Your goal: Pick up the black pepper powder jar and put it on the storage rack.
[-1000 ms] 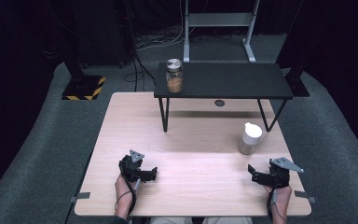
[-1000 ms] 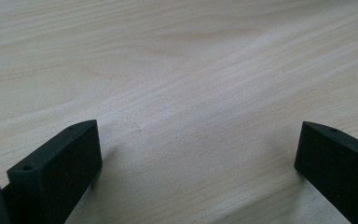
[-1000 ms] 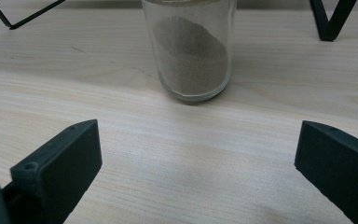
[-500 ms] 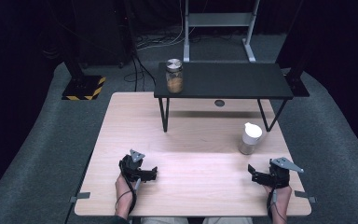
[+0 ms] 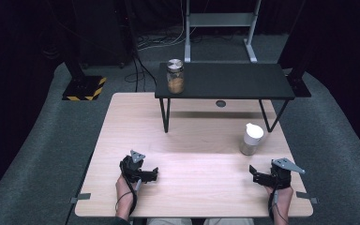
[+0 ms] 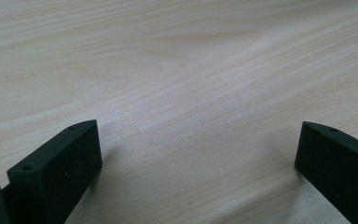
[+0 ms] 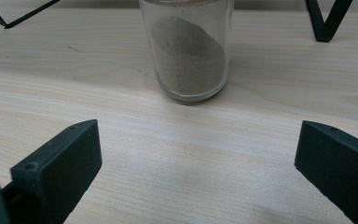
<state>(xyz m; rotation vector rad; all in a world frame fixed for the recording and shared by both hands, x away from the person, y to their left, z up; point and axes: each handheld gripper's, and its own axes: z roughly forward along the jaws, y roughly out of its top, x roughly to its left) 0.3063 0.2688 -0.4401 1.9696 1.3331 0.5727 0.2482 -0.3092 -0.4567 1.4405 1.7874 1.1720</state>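
With my right gripper [image 5: 258, 174] spread wide and empty, I'd ease straight forward to centre the jar [image 7: 189, 49] between the jaws before closing.

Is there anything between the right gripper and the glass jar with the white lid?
No. In the right gripper view, only bare table separates the right gripper from the jar.

The high view looks down and forward over the pale wooden table [image 5: 192, 140]. Both gripper views skim it closely; the right faces twelve o'clock, sharing the white-capped glass jar [image 7: 189, 51], its cap probably cropped.
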